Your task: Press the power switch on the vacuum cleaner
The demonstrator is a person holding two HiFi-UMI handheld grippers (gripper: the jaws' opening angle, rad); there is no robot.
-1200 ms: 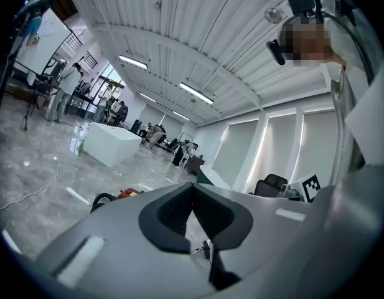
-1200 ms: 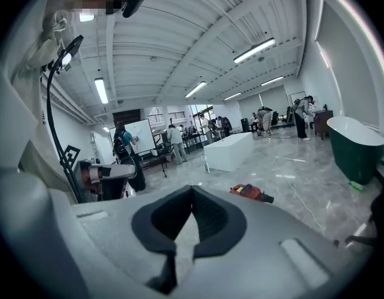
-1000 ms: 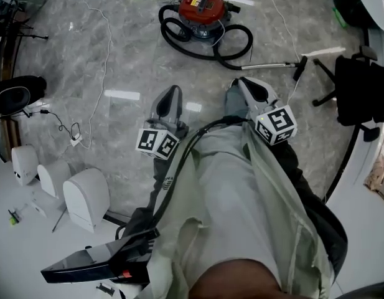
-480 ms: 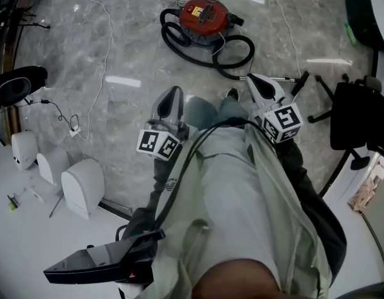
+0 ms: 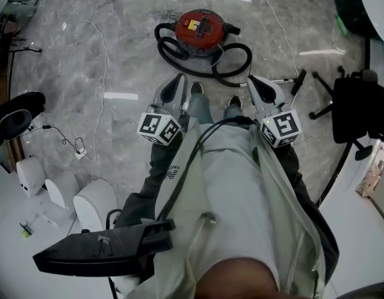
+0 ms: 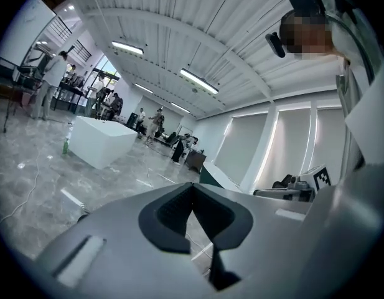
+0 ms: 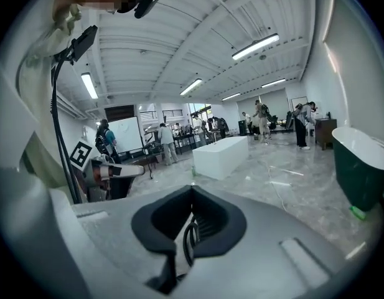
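The red canister vacuum cleaner [image 5: 201, 25] sits on the marble floor at the top centre of the head view, with its black hose [image 5: 232, 62] coiled around it. My left gripper [image 5: 178, 78] points toward it from below left, a short way off, with its jaws together and nothing in them. My right gripper [image 5: 251, 80] points up beside the hose's right loop, also shut and holding nothing. In the left gripper view the left gripper [image 6: 192, 184] faces the room; in the right gripper view a bit of black hose [image 7: 188, 240] shows under the right gripper [image 7: 192, 187].
The vacuum's metal wand [image 5: 276, 79] lies on the floor to the right. A black office chair [image 5: 356, 108] stands at the right edge. White pods [image 5: 92, 203] and a dark handheld vacuum [image 5: 95, 254] are at lower left. A white cable [image 5: 104, 55] trails across the floor.
The person has stepped closer to the red vacuum cleaner, and both grippers have moved forward toward it. Both stay shut.
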